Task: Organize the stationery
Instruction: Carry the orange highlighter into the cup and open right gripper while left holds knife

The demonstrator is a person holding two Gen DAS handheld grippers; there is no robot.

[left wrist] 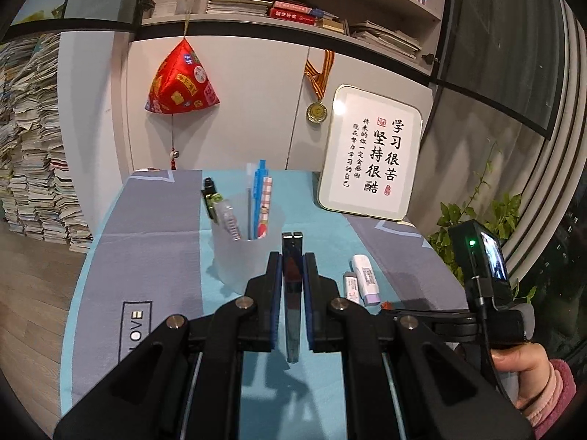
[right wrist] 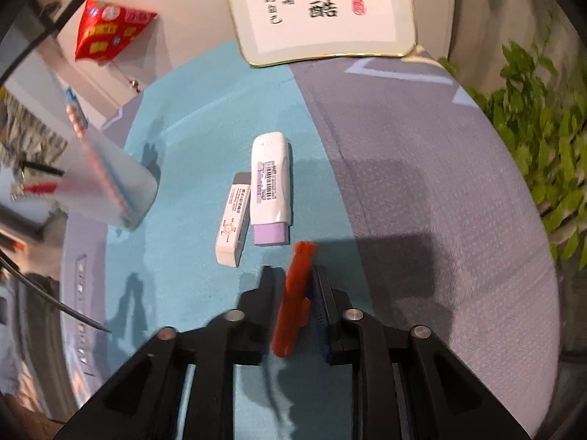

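Note:
My left gripper (left wrist: 292, 260) is shut on a dark flat strip (left wrist: 292, 244) that stands upright between its pads, just right of a translucent pen cup (left wrist: 245, 260) holding several pens. My right gripper (right wrist: 293, 271) is shut on an orange-red plastic piece (right wrist: 293, 297), low over the blue tablecloth (right wrist: 183, 168). Just ahead of it lie a small white eraser (right wrist: 233, 227) and a longer white one with a purple end (right wrist: 271, 183), side by side. The same pair lies right of the cup in the left wrist view, the eraser (left wrist: 351, 288) and the purple-ended one (left wrist: 365, 278). The cup (right wrist: 110, 190) looks blurred at the left of the right wrist view.
A framed calligraphy board (left wrist: 370, 154) leans against the back wall. A red pyramid ornament (left wrist: 181, 80) and a medal (left wrist: 316, 112) hang there. A green plant (right wrist: 532, 139) stands past the table's right edge, tall paper stacks (left wrist: 29, 146) stand at the left. A hand (left wrist: 528, 366) grips the right tool.

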